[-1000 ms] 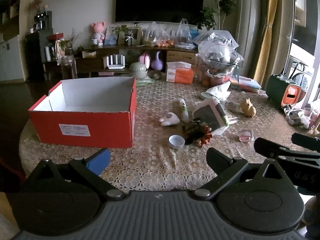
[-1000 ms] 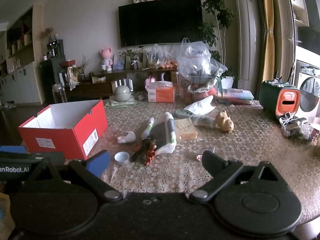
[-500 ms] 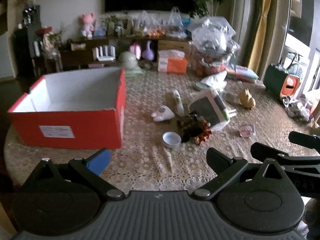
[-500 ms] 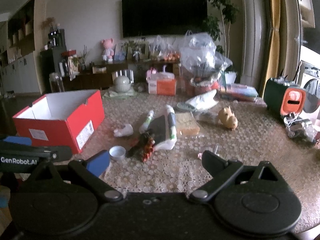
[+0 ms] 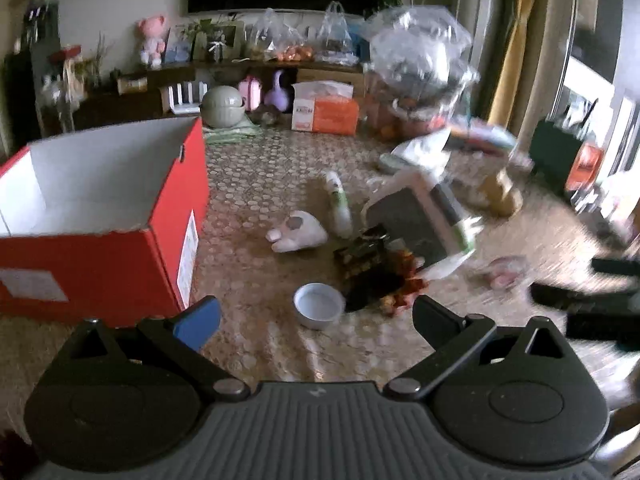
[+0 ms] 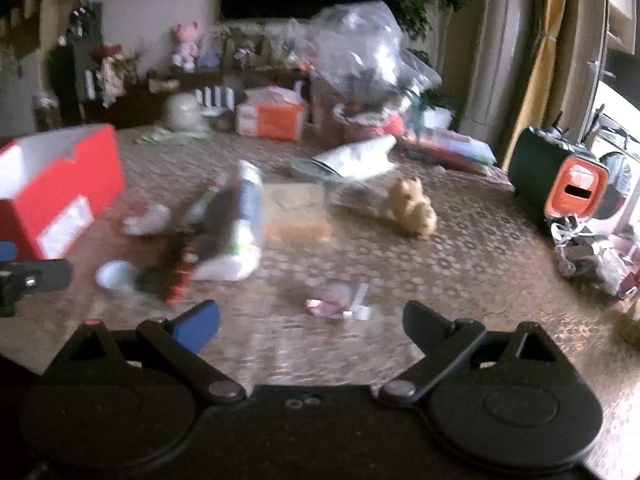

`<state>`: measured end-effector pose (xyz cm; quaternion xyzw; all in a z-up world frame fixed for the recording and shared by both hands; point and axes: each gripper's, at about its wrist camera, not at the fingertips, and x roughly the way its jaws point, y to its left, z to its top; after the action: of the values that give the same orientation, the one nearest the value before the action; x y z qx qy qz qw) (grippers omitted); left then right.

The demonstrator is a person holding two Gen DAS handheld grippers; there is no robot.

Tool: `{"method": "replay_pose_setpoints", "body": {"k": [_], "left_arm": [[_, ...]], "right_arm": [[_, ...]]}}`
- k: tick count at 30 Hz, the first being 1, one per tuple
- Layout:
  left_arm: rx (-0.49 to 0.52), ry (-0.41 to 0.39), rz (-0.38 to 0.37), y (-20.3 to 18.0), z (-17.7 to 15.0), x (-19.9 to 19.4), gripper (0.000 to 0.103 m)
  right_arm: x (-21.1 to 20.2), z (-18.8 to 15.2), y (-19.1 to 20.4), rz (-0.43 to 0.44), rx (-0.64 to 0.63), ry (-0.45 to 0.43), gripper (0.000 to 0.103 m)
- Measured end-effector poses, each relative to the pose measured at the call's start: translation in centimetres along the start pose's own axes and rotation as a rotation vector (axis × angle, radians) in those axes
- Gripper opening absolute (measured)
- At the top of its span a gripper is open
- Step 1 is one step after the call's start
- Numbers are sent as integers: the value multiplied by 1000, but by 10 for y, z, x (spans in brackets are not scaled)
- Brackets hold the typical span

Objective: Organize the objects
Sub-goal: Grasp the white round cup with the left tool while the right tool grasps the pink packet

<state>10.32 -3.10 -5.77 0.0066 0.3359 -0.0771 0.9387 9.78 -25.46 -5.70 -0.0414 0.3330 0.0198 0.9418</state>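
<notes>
Your left gripper [image 5: 316, 314] hangs spread and empty over the small white cap [image 5: 319, 305], beside the red box [image 5: 120, 216]; your right gripper [image 6: 311, 318] likewise gapes, holding nothing; the cap looks light, rigid, slippery; pinch it across its rim.

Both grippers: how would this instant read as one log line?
left gripper: open, empty | right gripper: open, empty | red box: empty | nearest: white cap
</notes>
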Motion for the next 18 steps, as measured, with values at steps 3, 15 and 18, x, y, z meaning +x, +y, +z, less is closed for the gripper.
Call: {"method": "replay_pose_setpoints", "body": {"k": [3, 15, 18], "left_arm": [[48, 34, 21, -6, -3, 21, 103], [110, 95, 66, -6, -5, 70, 100], [109, 118, 63, -7, -6, 77, 96]], "right_arm": [[22, -1, -13, -18, 18, 49, 93], [69, -7, -20, -15, -2, 110, 78], [76, -8, -22, 0, 22, 118, 73]]}}
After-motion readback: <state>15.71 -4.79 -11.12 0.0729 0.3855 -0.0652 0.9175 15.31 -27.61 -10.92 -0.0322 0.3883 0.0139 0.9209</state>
